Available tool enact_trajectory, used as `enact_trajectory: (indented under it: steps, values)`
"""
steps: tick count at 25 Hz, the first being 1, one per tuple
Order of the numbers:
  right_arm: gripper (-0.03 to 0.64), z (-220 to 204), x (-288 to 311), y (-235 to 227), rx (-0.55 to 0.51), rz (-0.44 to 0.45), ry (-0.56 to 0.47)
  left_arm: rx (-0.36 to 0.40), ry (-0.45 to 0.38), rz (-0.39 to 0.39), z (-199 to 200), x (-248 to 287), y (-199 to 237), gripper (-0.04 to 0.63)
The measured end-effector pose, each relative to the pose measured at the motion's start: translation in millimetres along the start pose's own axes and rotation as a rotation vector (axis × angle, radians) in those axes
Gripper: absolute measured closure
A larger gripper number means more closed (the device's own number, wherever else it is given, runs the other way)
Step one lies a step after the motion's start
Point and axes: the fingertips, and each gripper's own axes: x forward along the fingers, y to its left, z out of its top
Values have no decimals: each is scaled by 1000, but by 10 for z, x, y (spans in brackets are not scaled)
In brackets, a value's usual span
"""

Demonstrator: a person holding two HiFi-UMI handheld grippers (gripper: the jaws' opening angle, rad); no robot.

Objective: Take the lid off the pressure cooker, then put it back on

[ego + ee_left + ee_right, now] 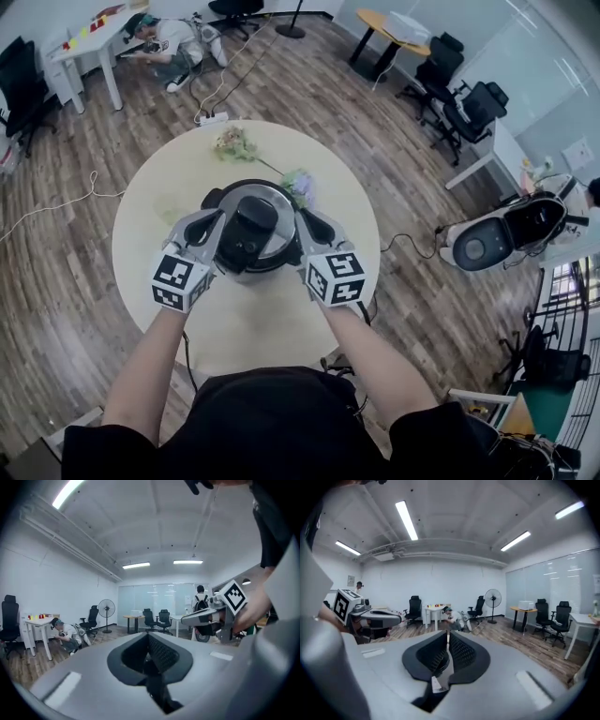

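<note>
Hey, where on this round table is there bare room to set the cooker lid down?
Widest bare patch: the near part of the beige round table, between the silver-and-black pressure cooker and the person. Crowded: the far side, where pale green flower sprigs lie, one beside the cooker.

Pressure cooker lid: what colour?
The lid is silver metal with a black centre handle; clearest in the head view.

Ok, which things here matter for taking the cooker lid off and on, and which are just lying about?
For the job: pressure cooker, lid, left gripper, right gripper.

Just lying about: flower sprigs on the table, power strip, scooter, office chairs.
</note>
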Motion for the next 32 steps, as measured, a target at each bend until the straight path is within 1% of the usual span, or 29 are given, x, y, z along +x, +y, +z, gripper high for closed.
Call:
enact_trajectory:
  steps: [2, 4, 7, 11, 15, 19, 22, 29, 32]
  values:
    - [604, 89, -47, -88, 7, -53, -82, 5, -22, 0, 80, 84, -9, 595]
    - [606, 171, -105, -160, -6, -85, -142, 20, -32, 11, 130, 143, -9, 595]
    - [607, 198, -176, -193, -5, -87, -190, 33, -37, 38, 150, 158, 36, 595]
    - [607, 115, -224, -163, -42, -71, -186, 30, -64, 77, 246, 107, 160, 595]
    - [610, 34, -243, -309, -37, -106, -153, 34, -69, 97, 274, 48, 246, 595]
    - [610, 89, -229, -359, -57, -110, -163, 16, -62, 127, 229, -29, 327, 595]
    - [611, 136, -197, -344, -68, -106, -170, 12, -60, 135, 228, -38, 382, 595]
    - [610, 181, -139, -316, -115, -109, -154, 50, -65, 152, 318, -84, 459, 595]
    - [610, 206, -137, -333, -106, -113, -157, 44, -64, 155, 336, -94, 468, 595]
